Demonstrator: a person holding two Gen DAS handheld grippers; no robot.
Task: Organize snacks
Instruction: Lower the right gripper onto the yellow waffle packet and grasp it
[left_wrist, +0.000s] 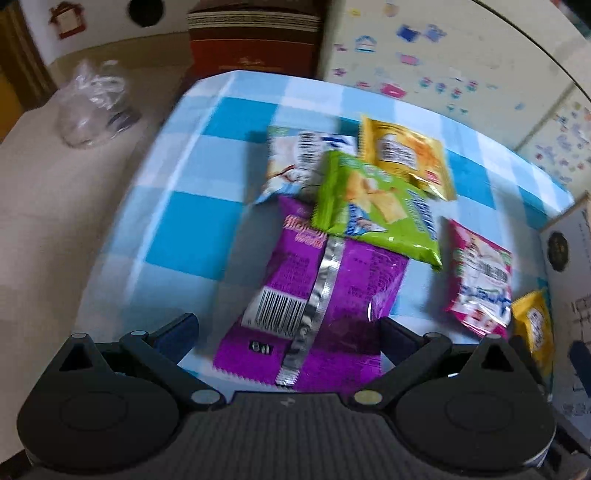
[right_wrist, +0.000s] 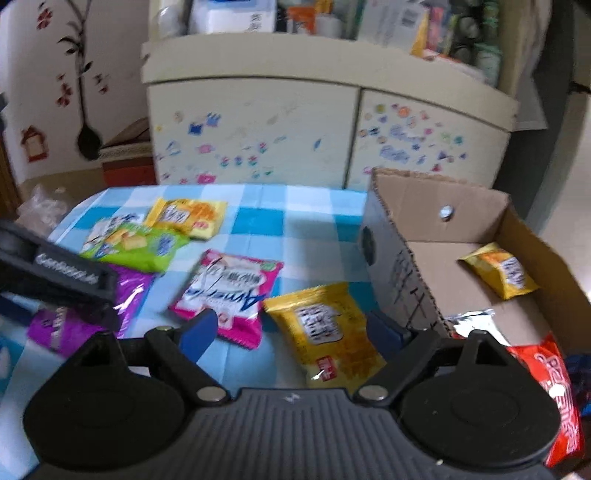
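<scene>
Cardboard box (right_wrist: 436, 236) holds one yellow packet (right_wrist: 498, 269). Just left of it, another yellow pack (right_wrist: 328, 332) lies between the spread right gripper (right_wrist: 295, 332) fingers. Farther left, the spread left gripper (left_wrist: 288, 328) straddles a purple packet (left_wrist: 317, 295).

Left gripper (left_wrist: 286, 328) jaws spread wide, straddling purple snack packet (left_wrist: 314, 295); green packet (left_wrist: 376, 210) overlaps its top.

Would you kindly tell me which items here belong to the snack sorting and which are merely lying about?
Job: purple packet, green packet, pink packet, yellow packet, cardboard box.
Lying about: clear plastic bag, stickered cabinet.
</scene>
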